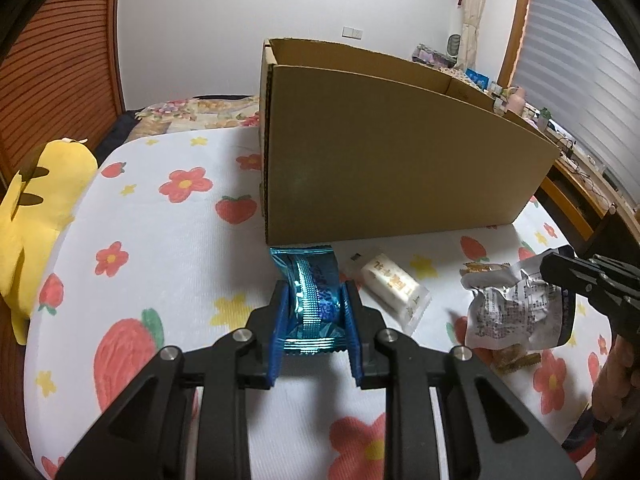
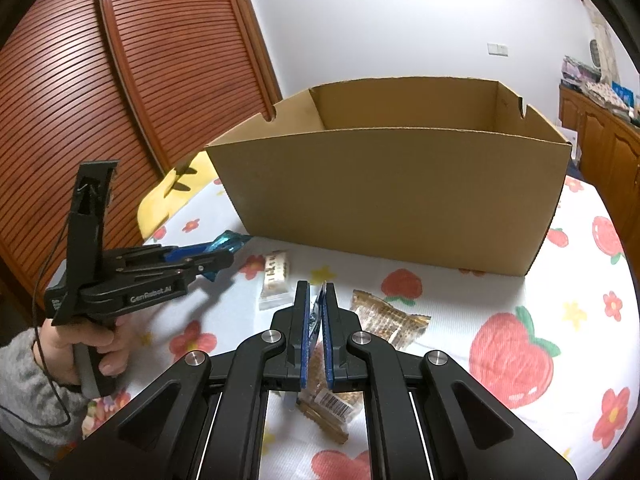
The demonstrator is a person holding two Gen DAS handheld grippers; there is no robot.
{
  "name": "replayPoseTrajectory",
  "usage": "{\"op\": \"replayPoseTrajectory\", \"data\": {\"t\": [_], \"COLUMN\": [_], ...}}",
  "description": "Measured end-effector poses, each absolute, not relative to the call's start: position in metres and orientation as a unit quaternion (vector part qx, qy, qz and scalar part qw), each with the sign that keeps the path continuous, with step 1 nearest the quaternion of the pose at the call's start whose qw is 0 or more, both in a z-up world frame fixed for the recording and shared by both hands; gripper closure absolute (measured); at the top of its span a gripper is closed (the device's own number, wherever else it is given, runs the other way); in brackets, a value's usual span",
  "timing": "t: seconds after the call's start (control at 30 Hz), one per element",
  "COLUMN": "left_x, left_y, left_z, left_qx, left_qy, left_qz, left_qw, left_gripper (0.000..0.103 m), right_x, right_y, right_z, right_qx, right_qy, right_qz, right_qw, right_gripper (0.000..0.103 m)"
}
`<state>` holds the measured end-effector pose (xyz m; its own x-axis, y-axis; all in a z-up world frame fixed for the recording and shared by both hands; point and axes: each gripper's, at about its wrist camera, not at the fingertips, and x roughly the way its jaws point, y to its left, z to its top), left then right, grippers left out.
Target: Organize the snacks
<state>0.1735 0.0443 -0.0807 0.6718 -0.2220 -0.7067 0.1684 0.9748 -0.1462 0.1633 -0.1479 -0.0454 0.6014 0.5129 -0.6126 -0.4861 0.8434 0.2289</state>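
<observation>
My left gripper (image 1: 314, 300) is shut on a shiny blue snack packet (image 1: 312, 284), held just in front of the open cardboard box (image 1: 384, 176); it also shows in the right wrist view (image 2: 208, 258) with the blue packet (image 2: 228, 240) sticking out. My right gripper (image 2: 317, 304) is shut on a silver snack bag (image 1: 516, 304), seen edge-on between its pads (image 2: 329, 320). A white wrapped snack (image 1: 396, 284) lies on the flowered cloth, also visible in the right wrist view (image 2: 275, 276). A brown snack packet (image 2: 388, 316) lies on the cloth just right of my right gripper.
The box (image 2: 400, 184) stands open-topped on a flowered bed cover (image 1: 160, 240). A yellow plush toy (image 1: 36, 208) lies at the left edge. A wooden louvred door (image 2: 100, 100) is behind. Another brown packet (image 2: 332, 408) lies under my right gripper.
</observation>
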Motion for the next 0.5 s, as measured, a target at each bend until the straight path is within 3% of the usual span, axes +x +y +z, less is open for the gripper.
{"op": "replayPoseTrajectory", "data": {"t": [0.5], "left_x": [0.161], "left_y": [0.042], "left_z": [-0.056], "left_qx": [-0.039], "left_qy": [0.353], "left_qz": [-0.115], "left_qw": [0.928], "left_gripper": [0.08], "right_x": [0.154], "right_y": [-0.138], "right_z": [-0.021], "right_qx": [-0.001], "right_qy": [0.317], "right_qz": [0.299], "right_qw": [0.9], "right_gripper": [0.103]}}
